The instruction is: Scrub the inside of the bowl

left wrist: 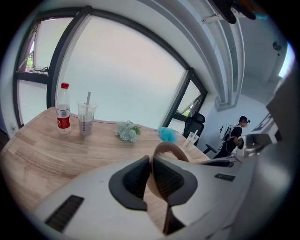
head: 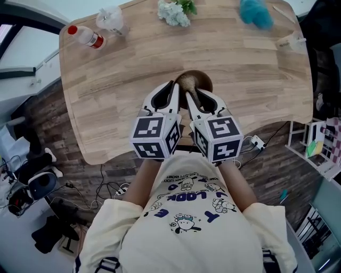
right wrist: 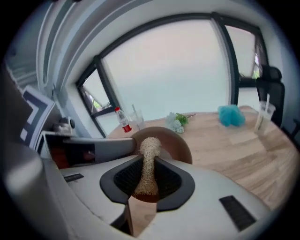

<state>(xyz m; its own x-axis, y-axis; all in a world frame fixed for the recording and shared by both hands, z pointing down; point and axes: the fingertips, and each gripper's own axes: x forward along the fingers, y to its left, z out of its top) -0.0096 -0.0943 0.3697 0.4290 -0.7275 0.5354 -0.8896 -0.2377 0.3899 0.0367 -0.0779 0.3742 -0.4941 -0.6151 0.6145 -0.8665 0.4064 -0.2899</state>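
A brown wooden bowl (head: 201, 81) sits on the wooden table (head: 106, 90), near its front edge. My left gripper (head: 171, 91) is shut on the bowl's near rim; in the left gripper view the bowl (left wrist: 169, 149) wall runs between the dark pads of the left gripper (left wrist: 151, 161). My right gripper (head: 198, 99) is shut on a tan loofah scrubber (right wrist: 148, 164), which sticks up between its pads in front of the bowl (right wrist: 177, 140). In the head view the scrubber (head: 186, 81) tip lies inside the bowl.
At the table's far edge stand a red-capped water bottle (head: 85, 36), a plastic cup with a straw (head: 110, 20), a bunch of pale flowers (head: 175, 10), a blue fluffy item (head: 256, 13) and another cup (head: 293, 40). A person (left wrist: 239, 133) stands far off.
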